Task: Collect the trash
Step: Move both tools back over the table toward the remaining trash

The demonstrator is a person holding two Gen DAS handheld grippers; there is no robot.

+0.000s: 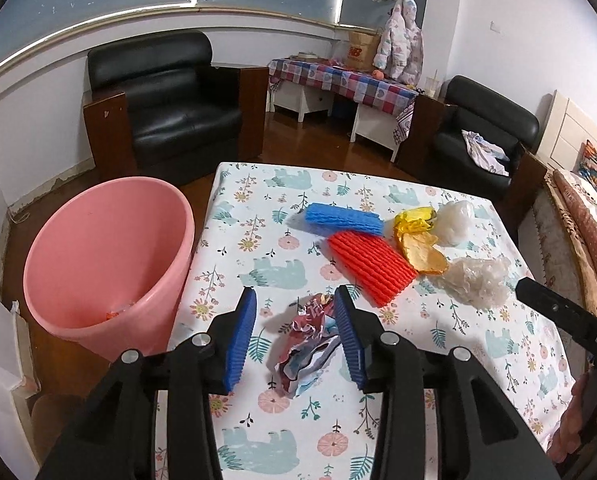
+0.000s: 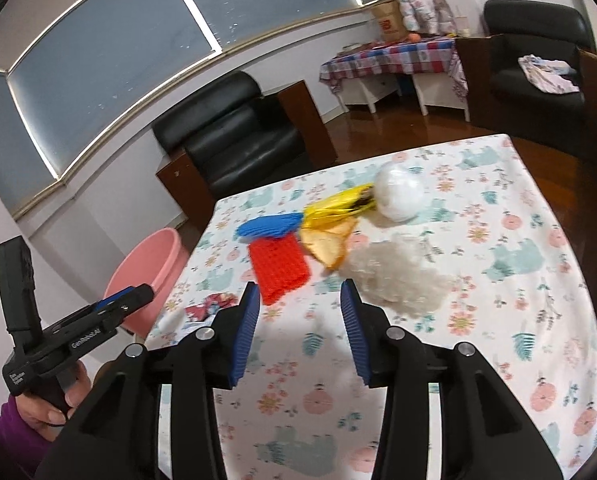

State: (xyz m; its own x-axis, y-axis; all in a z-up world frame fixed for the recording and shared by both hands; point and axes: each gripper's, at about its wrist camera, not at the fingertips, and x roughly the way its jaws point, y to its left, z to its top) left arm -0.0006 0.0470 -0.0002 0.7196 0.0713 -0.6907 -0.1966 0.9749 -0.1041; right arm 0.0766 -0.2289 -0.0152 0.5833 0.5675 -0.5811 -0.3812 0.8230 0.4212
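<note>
A crumpled red, white and blue wrapper (image 1: 306, 344) lies on the bear-print tablecloth (image 1: 258, 208). My left gripper (image 1: 295, 292) stands open around it, with a gap at the left pad. Beyond lie a blue foam net (image 1: 342, 220), a red foam net (image 1: 372, 266), a yellow wrapper (image 1: 414, 216), an orange peel-like piece (image 1: 422, 256) and two clear plastic wads (image 1: 478, 280). My right gripper (image 2: 299, 286) is open above the cloth with nothing between its fingers. The nearer plastic wad (image 2: 394, 280) sits just beyond its right finger, and the red net (image 2: 278, 272) just beyond its left.
A pink bin (image 1: 106, 264) stands on the floor against the table's left edge with a few scraps inside. Black armchairs (image 1: 178, 112) and a checked side table (image 1: 338, 80) stand behind. A bed (image 1: 578, 232) borders the right side. A hand (image 2: 46, 408) holds the left gripper's handle.
</note>
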